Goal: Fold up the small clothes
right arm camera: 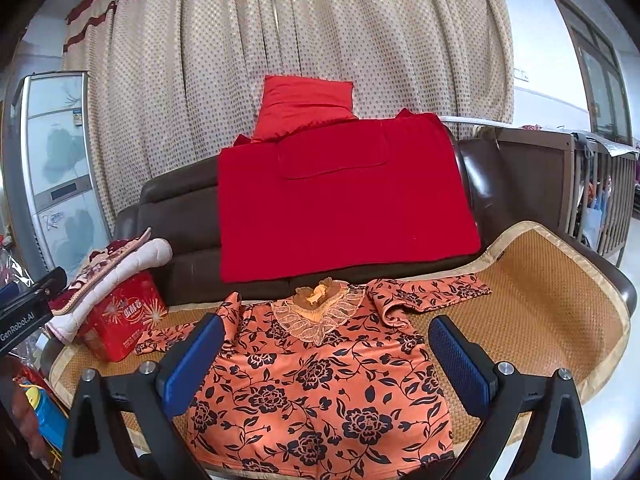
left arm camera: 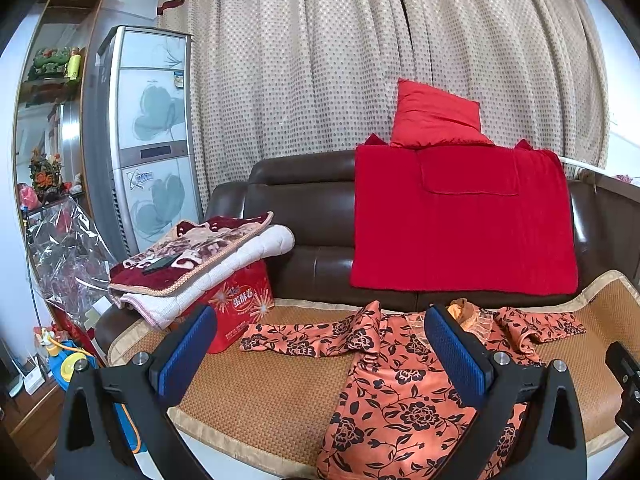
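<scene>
While both grippers hang above the front edge of the sofa seat, neither touches anything: the left gripper has its blue-padded fingers spread wide with nothing between them, and the right gripper is likewise spread wide and empty. The orange floral blouse lies face up and flat on the woven bamboo seat mat, black flower print, lace collar toward the sofa back, hem toward the cameras. Its sleeves are spread out to both sides; one sleeve runs toward the red gift box, its cuff near the box, the other sleeve angles out toward the bare side of the mat. In the right wrist view the blouse sits centred between the fingers; in the left wrist view it lies under the right-hand finger, with bare mat under the other. Folded blankets are stacked on top of the gift box at the sofa's end. A red cloth drapes over the brown leather sofa backrest, with a red cushion on top of it. Dotted beige curtains hang behind, and a tall floral-panel floor air conditioner stands beside the sofa.
</scene>
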The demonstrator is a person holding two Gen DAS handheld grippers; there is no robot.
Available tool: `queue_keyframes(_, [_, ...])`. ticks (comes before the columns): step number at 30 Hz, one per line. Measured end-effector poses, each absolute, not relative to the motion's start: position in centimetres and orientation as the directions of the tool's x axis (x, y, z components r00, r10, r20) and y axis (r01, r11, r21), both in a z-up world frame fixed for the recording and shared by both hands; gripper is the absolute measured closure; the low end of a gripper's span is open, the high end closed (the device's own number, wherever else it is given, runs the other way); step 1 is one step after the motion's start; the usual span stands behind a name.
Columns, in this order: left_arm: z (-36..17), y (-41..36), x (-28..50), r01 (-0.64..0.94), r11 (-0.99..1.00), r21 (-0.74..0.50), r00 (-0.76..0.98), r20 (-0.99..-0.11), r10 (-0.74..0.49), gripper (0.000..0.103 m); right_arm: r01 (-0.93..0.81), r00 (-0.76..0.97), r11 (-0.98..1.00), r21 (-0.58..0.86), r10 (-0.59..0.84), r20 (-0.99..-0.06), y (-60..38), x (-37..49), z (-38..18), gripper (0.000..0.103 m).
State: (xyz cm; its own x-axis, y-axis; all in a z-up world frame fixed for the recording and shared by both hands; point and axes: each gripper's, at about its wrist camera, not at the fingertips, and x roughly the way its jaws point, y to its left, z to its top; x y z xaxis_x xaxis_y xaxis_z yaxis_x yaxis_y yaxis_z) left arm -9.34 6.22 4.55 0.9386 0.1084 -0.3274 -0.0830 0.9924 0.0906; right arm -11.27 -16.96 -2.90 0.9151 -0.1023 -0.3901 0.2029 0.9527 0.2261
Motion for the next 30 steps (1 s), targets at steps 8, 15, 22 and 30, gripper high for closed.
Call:
queue_keyframes(8, [4.4, 6.2, -9.3, -0.082, 0.993, 0.091, 0.938, -0.329, 0.107, 0.0, 0.204, 0.909, 0.948, 0.246, -0.09, -0.406, -17.1, -11.1, -2.9, 0.0])
queue_keyframes(15, [4.1, 6.1, -9.1, -0.083, 0.992, 0.095, 0.936, -0.335, 0.11, 0.0, 0.206, 0.901, 0.941, 0.267, -0.077, -0.427, -17.2, -10.8, -3.0, 0.0])
queue_keyframes(22, [3.6, 5.8, -8.5, -0.08, 0.991, 0.103, 0.931, -0.347, 0.111, 0.0, 0.21, 0.897, 0.941, 0.266, -0.077, -0.435, -17.3, -10.4, -3.4, 0.0])
queue_keyframes(30, [2.1, 4.8, -5.8, -0.065, 0.991, 0.115, 0.918, -0.382, 0.104, 0.0, 0.209, 0.891, 0.941, 0.267, -0.071, -0.449, -18.4, -8.4, -4.8, 0.0])
